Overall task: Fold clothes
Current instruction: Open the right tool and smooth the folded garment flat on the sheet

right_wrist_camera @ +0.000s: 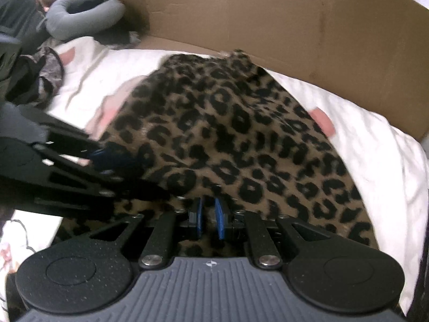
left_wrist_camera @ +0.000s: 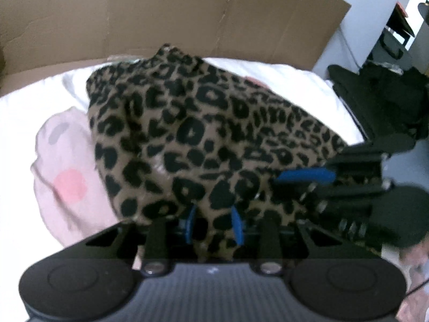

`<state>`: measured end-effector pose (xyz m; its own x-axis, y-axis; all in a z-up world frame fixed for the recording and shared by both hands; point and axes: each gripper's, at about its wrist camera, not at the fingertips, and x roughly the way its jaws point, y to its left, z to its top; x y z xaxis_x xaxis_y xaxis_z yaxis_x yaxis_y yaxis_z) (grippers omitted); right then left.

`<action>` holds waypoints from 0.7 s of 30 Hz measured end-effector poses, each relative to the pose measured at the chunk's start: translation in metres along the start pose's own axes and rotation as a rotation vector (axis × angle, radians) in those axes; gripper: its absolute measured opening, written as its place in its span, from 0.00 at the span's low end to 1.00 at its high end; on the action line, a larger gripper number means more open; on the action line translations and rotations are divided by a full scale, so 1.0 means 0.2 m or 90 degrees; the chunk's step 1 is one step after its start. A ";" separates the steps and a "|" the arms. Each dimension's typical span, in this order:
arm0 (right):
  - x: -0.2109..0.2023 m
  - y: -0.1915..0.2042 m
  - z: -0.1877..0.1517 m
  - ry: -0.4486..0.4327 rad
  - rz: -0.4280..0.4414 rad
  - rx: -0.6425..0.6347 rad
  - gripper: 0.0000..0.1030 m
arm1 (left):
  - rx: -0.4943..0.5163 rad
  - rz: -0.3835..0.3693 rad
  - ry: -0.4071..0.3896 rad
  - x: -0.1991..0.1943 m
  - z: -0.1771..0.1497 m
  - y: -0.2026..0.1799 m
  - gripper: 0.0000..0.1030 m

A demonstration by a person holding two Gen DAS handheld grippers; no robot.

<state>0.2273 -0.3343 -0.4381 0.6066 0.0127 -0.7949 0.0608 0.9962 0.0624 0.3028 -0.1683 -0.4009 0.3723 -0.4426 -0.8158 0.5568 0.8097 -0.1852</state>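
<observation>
On the white bedding (left_wrist_camera: 32, 102) I've got both grippers — left gripper (left_wrist_camera: 213, 224), right gripper (right_wrist_camera: 209, 216) — pinching the leopard-print garment (left_wrist_camera: 187, 134); it's bunched, folding barely begun.

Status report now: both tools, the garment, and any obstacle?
Left tool and right tool both pinch the near edge of the leopard-print fabric garment. Garment bunched on white bedding. Brown cardboard sheet close behind.
</observation>
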 end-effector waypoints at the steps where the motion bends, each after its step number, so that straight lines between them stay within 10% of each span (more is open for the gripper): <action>1: 0.00 -0.02 -0.01 0.001 -0.004 0.006 0.16 | 0.004 0.002 0.001 -0.01 -0.02 0.00 0.26; 21: -0.28 -0.29 -0.24 0.058 -0.029 0.099 0.18 | -0.038 -0.003 0.038 -0.39 -0.29 0.17 0.26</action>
<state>0.1512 -0.3889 -0.4257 0.5259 -0.0174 -0.8504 0.2133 0.9705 0.1121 0.2500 -0.0837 -0.3745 0.3237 -0.4234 -0.8461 0.5123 0.8303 -0.2195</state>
